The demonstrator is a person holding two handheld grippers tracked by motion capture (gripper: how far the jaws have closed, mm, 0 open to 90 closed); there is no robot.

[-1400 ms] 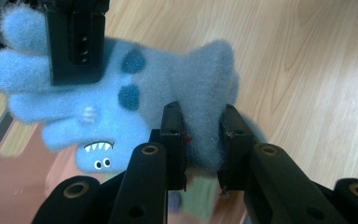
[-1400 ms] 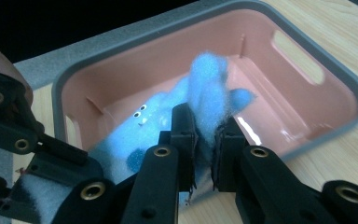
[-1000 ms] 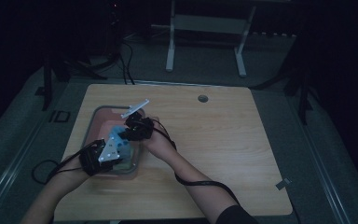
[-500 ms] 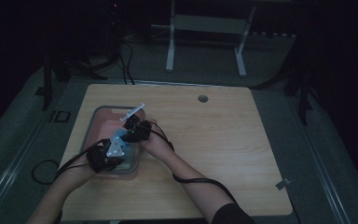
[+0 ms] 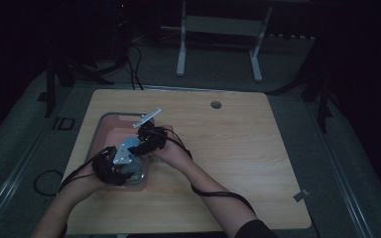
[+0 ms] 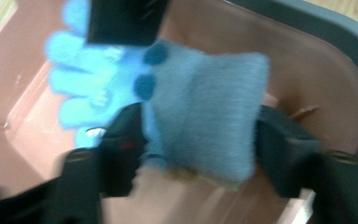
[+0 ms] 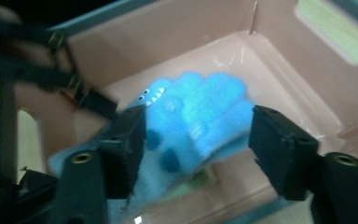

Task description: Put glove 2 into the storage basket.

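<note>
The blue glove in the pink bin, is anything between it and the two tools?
Nothing visible: the blue glove lies in the pink bin, directly between the jaws of the left tool and the right tool, which have just been opening.

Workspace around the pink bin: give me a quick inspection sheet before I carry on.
Surface: wooden table, with a round hole near the far edge.
Job's things: blue glove with darker spots and a grey cuff, lying in the pink bin with a grey rim.
Clutter: small grey scrap at the table's near right corner.
Grippers: left gripper and right gripper both straddle the glove; the jaws have just been opening, a gap showing at the right gripper's right pad.
Cables: black leads trail from both grippers; a loop lies on the floor at left.
Surroundings: dark room, white stand beyond the table.
</note>
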